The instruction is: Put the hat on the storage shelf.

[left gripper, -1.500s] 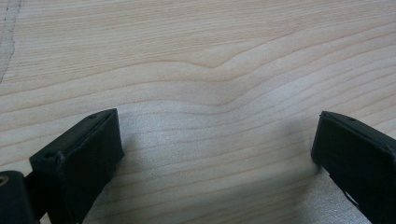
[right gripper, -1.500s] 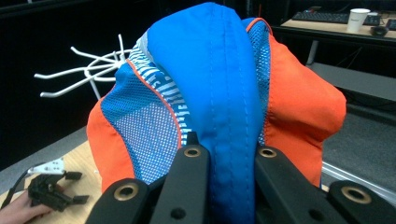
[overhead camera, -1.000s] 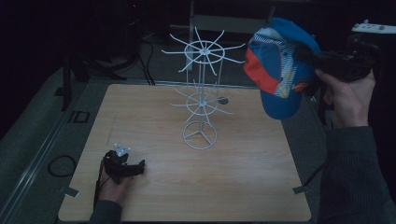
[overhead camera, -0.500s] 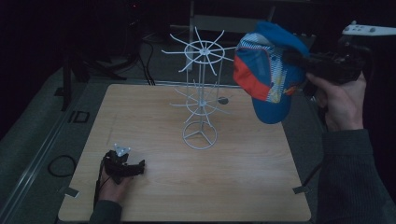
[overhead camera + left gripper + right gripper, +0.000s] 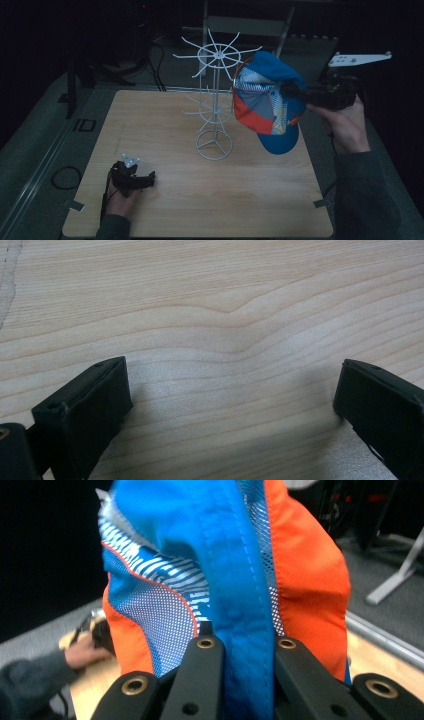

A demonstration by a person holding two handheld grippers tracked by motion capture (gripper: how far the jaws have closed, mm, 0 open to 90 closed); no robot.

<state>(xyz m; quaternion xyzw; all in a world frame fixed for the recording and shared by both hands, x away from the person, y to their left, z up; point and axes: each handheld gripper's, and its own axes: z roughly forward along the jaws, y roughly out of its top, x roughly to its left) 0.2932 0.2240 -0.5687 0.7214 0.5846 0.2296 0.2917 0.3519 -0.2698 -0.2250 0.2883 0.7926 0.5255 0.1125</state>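
A blue, orange and white striped cap (image 5: 267, 107) hangs in the air just right of a white wire rack (image 5: 216, 100) that stands on the wooden table (image 5: 200, 200). My right gripper (image 5: 292, 91) is shut on the cap's blue fabric, with the hand behind it at the right. In the right gripper view the cap (image 5: 225, 570) rises between the two black jaws of that gripper (image 5: 245, 645), pinched tight. My left gripper (image 5: 145, 181) rests on the table at the front left, held by a hand. Its jaws (image 5: 230, 400) stand wide apart over bare wood.
The rack has spoked wire tiers at the top (image 5: 218, 51) and middle and a ring base (image 5: 214, 146). A chair frame (image 5: 250, 22) stands behind the table. Dark floor with cables (image 5: 65, 176) lies to the left.
My right hand has carried the cap down and leftward, closer to the rack's upper tiers. The left gripper has stayed where it was.
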